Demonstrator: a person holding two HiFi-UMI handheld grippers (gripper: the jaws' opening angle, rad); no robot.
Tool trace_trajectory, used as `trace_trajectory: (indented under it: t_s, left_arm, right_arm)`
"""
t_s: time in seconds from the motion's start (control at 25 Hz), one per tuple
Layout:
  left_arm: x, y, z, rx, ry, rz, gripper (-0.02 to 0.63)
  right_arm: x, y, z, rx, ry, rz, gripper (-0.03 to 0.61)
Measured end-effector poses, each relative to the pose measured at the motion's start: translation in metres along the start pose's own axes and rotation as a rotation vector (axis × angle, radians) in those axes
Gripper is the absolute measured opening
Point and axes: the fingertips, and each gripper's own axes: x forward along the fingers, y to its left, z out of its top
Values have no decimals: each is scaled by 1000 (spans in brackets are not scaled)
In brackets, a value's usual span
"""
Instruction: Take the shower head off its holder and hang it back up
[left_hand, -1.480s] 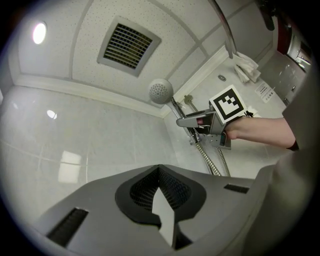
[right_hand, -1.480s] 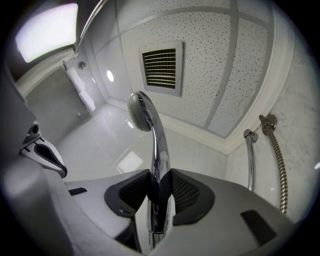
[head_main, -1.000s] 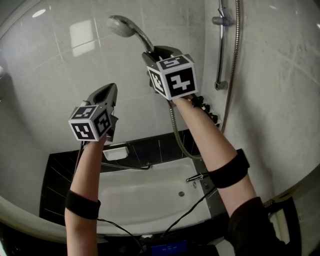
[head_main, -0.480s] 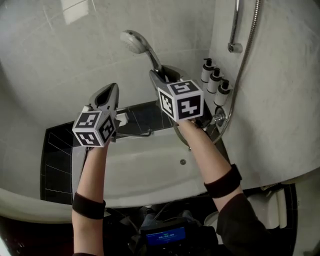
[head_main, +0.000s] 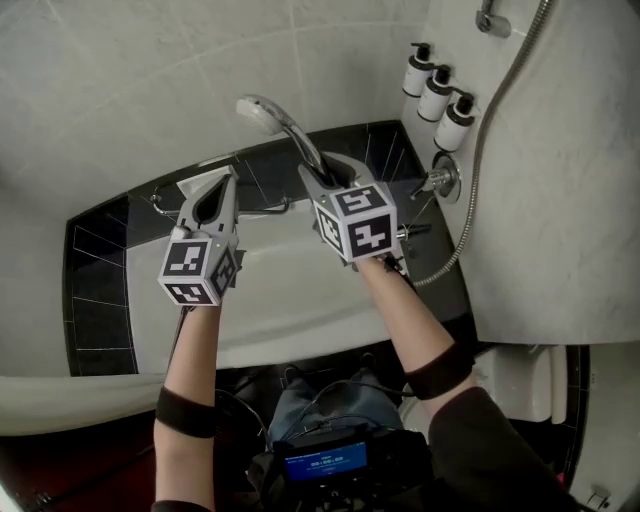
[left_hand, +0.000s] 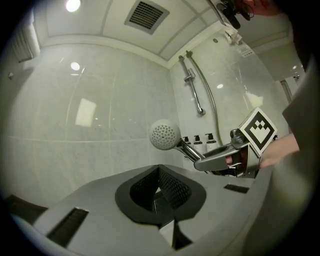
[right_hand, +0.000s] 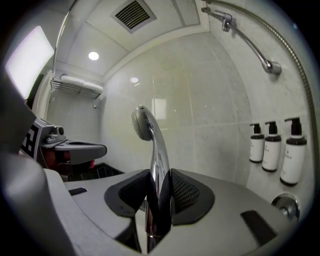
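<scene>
**A:** How did the right gripper (right_hand: 159, 186) stand?

**B:** It was pinched on the chrome handle of the shower head (right_hand: 149, 131), one dark pad on each side. The handle rose straight up between the jaws, with the round head above them.

**A:** And the left gripper (left_hand: 159, 186)?

**B:** Its jaws were pressed together with nothing between them. It sat level beside the right one, a little apart, and touched neither the shower head nor the other gripper. From its own view the spray face, dotted with holes, was turned toward it.

**A:** So where was the shower head, then?

**B:** It was held out over the white bathtub (head_main: 285, 300), well clear of the wall rail (left_hand: 192, 87) on the right-hand wall. The metal hose (head_main: 482, 165) hung down that wall and curved back toward the right hand.

**A:** What else was around it?

**B:** Three pump bottles (head_main: 437, 93) stood in a row at the corner, with the chrome tap (head_main: 440, 180) just below them. Dark tiles (head_main: 98, 290) edged the tub at the far end and the left side, and pale tiled walls rose behind.
</scene>
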Motion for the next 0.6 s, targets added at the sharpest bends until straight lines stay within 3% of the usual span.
trace_trajectory:
  t_s: [0.2, 0.6]
  left_arm:
    - [1, -15, -71, -21, 76, -31, 0]
    - [16, -50, -254, -125, 241, -76, 0]
  right_arm:
    - [13, 2, -91, 50, 117, -2, 144]
    - [39, -3, -287, 26, 383, 0, 144]
